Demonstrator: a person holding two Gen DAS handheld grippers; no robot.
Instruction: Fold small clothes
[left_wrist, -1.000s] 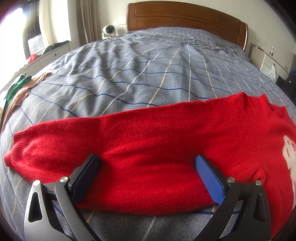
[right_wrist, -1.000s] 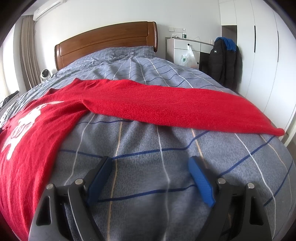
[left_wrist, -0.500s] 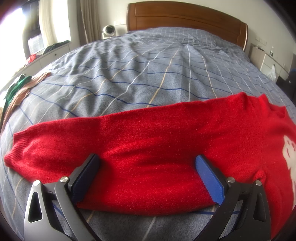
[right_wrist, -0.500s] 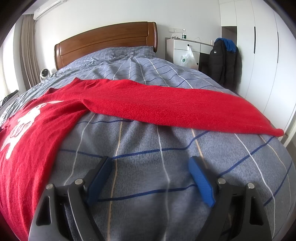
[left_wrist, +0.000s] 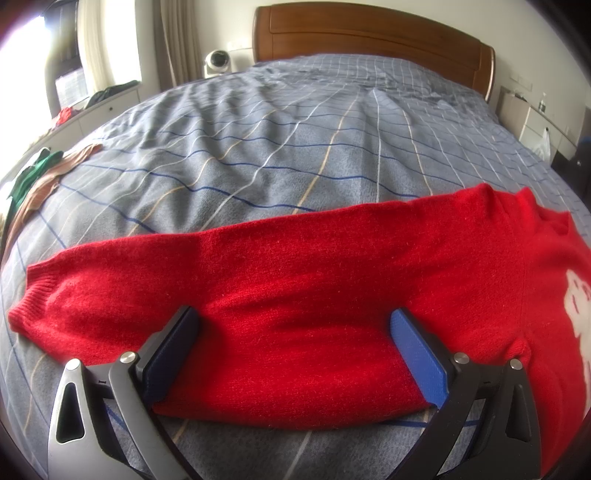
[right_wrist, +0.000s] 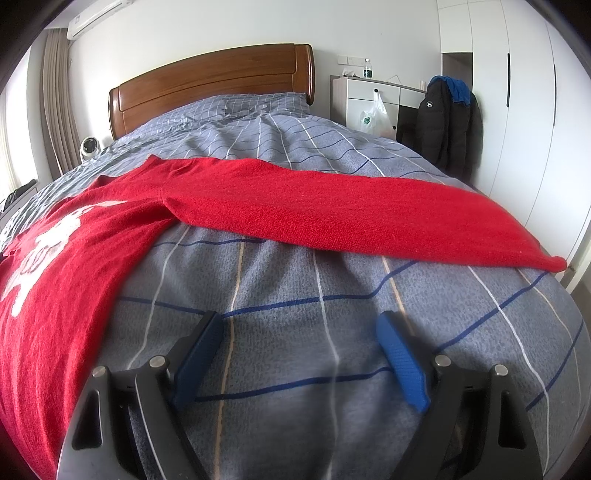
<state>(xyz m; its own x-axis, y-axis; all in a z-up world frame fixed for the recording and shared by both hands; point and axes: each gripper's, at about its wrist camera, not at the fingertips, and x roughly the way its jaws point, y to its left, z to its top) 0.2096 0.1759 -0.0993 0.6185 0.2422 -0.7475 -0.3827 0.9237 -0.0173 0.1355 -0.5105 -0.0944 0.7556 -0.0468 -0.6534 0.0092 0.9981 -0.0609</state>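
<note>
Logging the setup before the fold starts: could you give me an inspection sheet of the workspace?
Surface: bed with grey checked cover, mildly wrinkled.
Job's things: red sweater lies flat, both sleeves stretched out sideways, white print on the chest.
Clutter: green and tan clothes at the bed's left edge.
Grippers: left gripper open, straddling the left sleeve's lower edge; right gripper open over bare cover, apart from the right sleeve.
Cables: nothing seen.
Surroundings: wooden headboard, small white fan, black jacket hanging by the wardrobe, plastic bag on a white cabinet.
</note>
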